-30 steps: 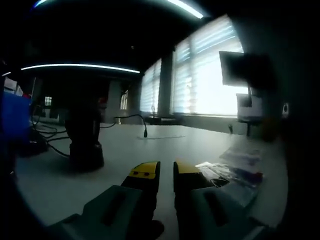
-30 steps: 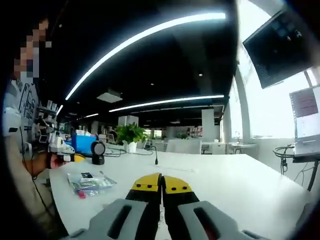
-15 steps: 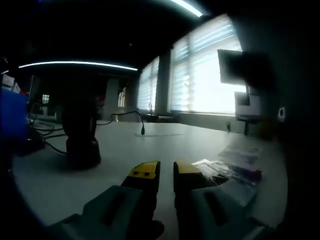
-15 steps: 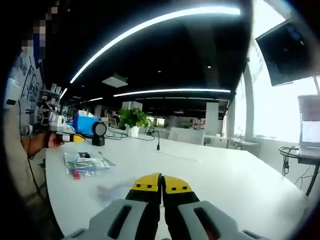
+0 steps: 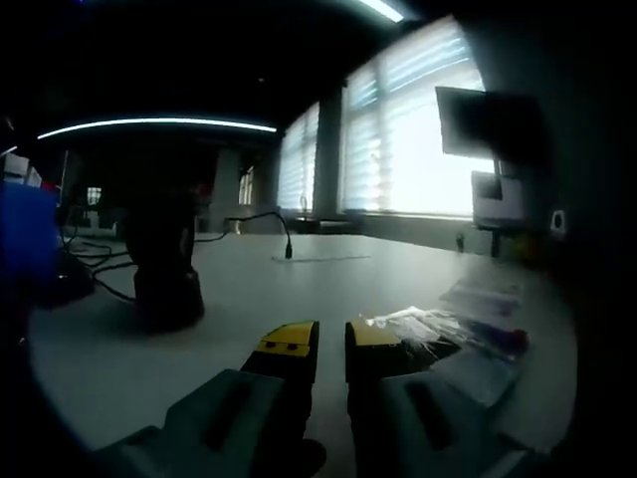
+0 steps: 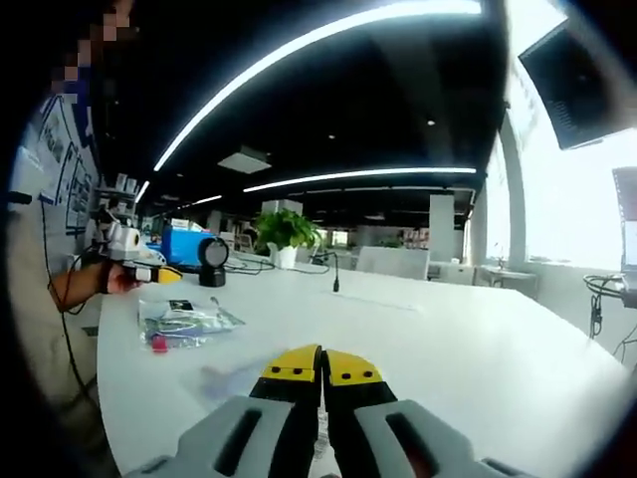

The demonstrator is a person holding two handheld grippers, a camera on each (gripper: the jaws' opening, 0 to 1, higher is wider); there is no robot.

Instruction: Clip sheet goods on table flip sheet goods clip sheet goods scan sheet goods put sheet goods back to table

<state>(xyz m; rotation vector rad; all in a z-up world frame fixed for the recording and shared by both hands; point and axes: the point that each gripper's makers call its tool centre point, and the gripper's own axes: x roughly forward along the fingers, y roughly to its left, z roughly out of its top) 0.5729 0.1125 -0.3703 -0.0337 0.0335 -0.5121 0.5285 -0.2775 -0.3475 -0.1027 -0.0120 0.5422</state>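
Left gripper (image 5: 331,339) has crept closer to the sheet goods (image 5: 448,334) on the desk (image 5: 299,289), jaws narrowly apart, empty; right gripper (image 6: 321,365) jaws closed; clipping looks next.

The white surface (image 6: 478,349) carries a clear packet of sheet goods (image 6: 184,324), a dark scanner stand (image 5: 167,284), cables (image 5: 95,274) and a potted plant (image 6: 284,239).
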